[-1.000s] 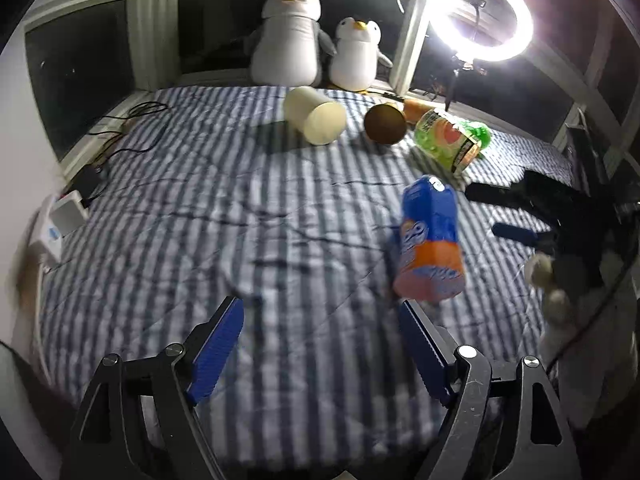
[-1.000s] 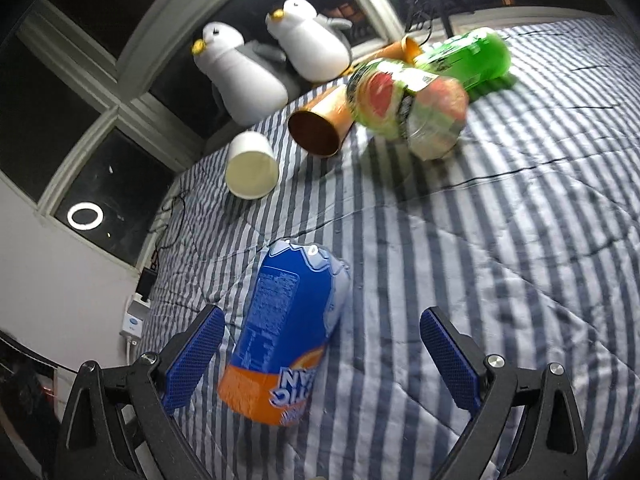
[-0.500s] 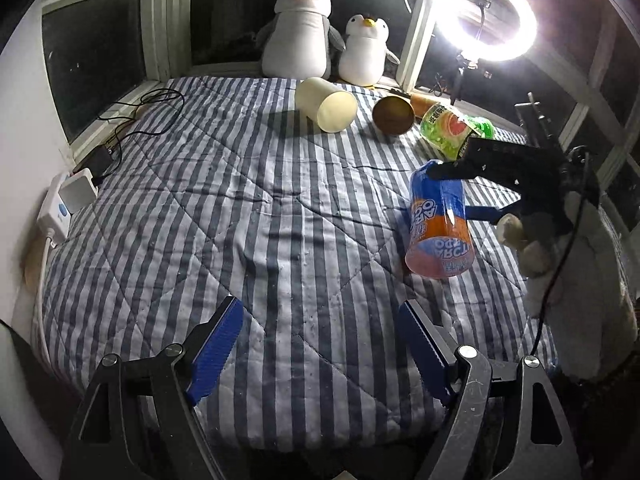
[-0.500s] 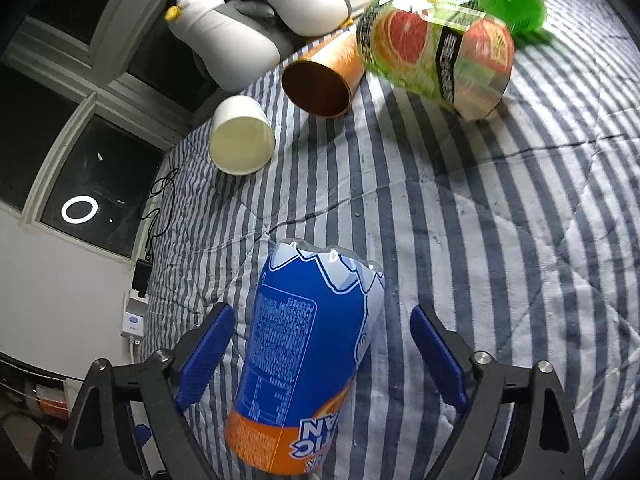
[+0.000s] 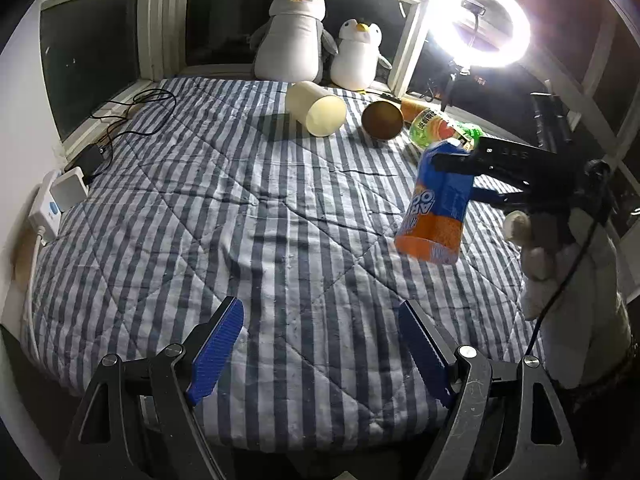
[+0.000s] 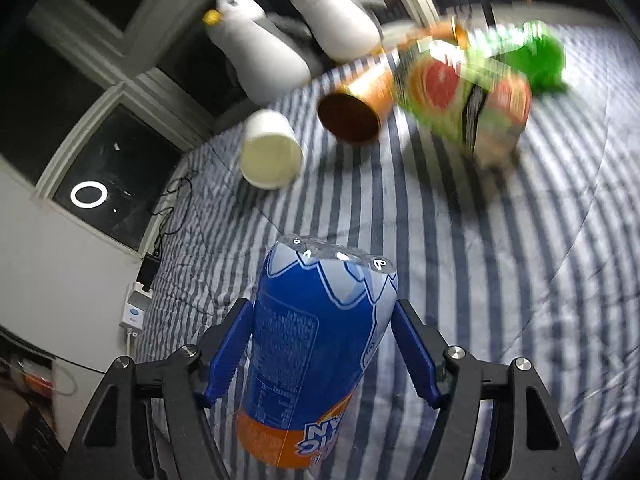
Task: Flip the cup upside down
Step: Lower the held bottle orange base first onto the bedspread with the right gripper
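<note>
Hanging between the blue pads of the right gripper point(image 6: 322, 350), the blue-and-orange cup point(image 6: 308, 360) is clamped at mid-body, clear of the striped quilt point(image 5: 260, 220), its long axis tilted off upright with the orange printed end lowest and nearest the tongs' hinge. The left gripper point(image 5: 322, 352) waits well off to the cup's side, pads wide apart and empty, leaving any turning of the cup, by this view, to the right wrist.
</note>
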### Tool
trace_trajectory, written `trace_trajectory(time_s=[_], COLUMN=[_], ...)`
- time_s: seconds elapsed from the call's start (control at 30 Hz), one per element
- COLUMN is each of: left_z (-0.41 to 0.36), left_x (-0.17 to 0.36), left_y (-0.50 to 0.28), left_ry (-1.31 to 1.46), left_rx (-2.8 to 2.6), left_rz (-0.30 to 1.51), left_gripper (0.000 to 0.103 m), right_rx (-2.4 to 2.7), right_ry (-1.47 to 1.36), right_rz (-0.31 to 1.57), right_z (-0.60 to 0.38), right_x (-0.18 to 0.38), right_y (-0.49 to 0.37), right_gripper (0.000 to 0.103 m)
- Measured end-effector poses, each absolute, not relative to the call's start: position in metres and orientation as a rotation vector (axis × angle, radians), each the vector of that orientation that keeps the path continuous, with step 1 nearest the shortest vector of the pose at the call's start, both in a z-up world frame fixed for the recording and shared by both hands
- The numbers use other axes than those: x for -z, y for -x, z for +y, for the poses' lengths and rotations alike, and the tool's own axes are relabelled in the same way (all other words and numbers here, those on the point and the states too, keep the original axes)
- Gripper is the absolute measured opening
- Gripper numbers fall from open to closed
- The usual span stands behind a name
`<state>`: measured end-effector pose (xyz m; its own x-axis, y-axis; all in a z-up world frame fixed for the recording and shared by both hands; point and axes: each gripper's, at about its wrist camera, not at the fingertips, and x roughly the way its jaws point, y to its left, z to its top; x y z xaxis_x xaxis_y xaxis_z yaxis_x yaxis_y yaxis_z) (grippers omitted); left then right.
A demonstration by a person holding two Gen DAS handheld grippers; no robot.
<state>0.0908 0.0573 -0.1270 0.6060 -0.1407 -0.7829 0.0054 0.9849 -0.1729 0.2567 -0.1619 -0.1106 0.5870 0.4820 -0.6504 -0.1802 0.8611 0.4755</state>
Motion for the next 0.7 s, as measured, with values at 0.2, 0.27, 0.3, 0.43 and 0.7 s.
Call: trace_trajectory(time_s=[0.2, 0.27, 0.3, 0.43, 0.7], left_z=[0.053, 0.051, 0.051, 0.049, 0.037], left_x=[0.128, 0.128, 0.128, 0.128, 0.124], left_y=[-0.094, -0.094, -0.095, -0.095, -0.097], left_ry=[0.166, 0.166, 0.165, 0.162, 0.139], left_rx=[0.098, 0.102, 0.104, 0.106, 0.124], left_rz=[0.918, 0.919, 0.919, 0.916, 0.901], left_gripper=[0.083, 0.083, 0.083, 0.083, 0.083], right_rx=[-0.345, -0.318, -0.303, -0.239, -0.130], right_ry=[-0.215, -0.148, -0.117, -0.010, 0.140], right_rz=[0.709, 0.653, 0.632, 0.560, 0.477], right_z=[-0.164, -0.161, -0.160, -0.159, -0.173], right_x=[0.088, 0.083, 0.082, 0.077, 0.084], right_y=[-0.237, -0.229, -0.227, -0.215, -0.196], right_gripper=[0.067, 0.067, 0.067, 0.067, 0.067])
